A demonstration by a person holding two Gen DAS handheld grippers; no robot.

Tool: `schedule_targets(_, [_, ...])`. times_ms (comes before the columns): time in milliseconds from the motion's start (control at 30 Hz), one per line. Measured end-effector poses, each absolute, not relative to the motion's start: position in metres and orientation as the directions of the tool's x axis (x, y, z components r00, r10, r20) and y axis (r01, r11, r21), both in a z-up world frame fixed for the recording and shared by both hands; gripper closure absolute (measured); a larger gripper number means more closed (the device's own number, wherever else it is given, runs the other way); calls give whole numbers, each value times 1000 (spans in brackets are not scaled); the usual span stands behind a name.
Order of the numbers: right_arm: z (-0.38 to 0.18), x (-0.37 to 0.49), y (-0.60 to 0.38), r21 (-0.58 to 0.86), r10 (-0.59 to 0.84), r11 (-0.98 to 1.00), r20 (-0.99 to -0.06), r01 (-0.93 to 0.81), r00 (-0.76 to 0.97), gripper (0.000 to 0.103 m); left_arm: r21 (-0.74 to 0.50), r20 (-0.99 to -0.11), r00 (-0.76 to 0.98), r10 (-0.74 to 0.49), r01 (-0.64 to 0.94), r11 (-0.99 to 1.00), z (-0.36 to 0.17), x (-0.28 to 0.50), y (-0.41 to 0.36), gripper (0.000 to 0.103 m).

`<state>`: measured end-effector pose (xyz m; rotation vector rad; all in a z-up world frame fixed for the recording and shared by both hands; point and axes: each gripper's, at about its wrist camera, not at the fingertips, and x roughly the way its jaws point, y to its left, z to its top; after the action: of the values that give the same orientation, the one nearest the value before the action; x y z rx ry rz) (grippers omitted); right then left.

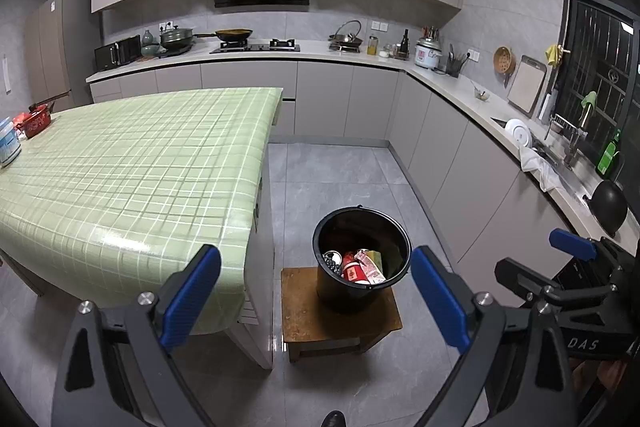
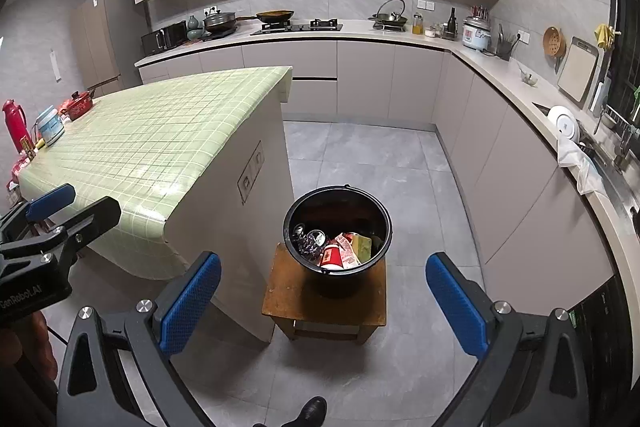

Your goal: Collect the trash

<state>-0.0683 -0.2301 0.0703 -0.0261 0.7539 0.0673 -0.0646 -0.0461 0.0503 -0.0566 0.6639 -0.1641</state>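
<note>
From the left wrist view, the left gripper (image 1: 316, 291) hangs over the kitchen floor with its blue-padded jaws spread wide and nothing between them. Just ahead and below, a black bucket (image 1: 362, 255) stands on a small wooden stool (image 1: 340, 311), and the trash (image 1: 362, 267) lies in its bottom: a red paper cup, crumpled wrappers, something shiny and metallic. The stool stands just beside the end of the table (image 1: 132, 163), which wears a green checked cloth; a red pot (image 1: 37, 119) sits at its far left edge. The right gripper (image 1: 576, 247) shows at the right margin, over by the counter. From the right wrist view, the right gripper (image 2: 322, 301) is likewise wide apart and empty, aimed at the same bucket (image 2: 337, 231) on the stool (image 2: 324, 301), with the trash (image 2: 340, 251) heaped inside. The table (image 2: 160, 135) lies to the left, and the left gripper (image 2: 56, 207) pokes in at the left edge. A dark shoe tip (image 2: 312, 409) shows at the bottom.
</note>
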Motion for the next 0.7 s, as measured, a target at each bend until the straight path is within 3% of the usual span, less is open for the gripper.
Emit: schedule_targets(700, [73,-58,-227,-10,55,996,-676,-84,735,0,-106,-611,775,-162,123,987,55,-59,-48,6])
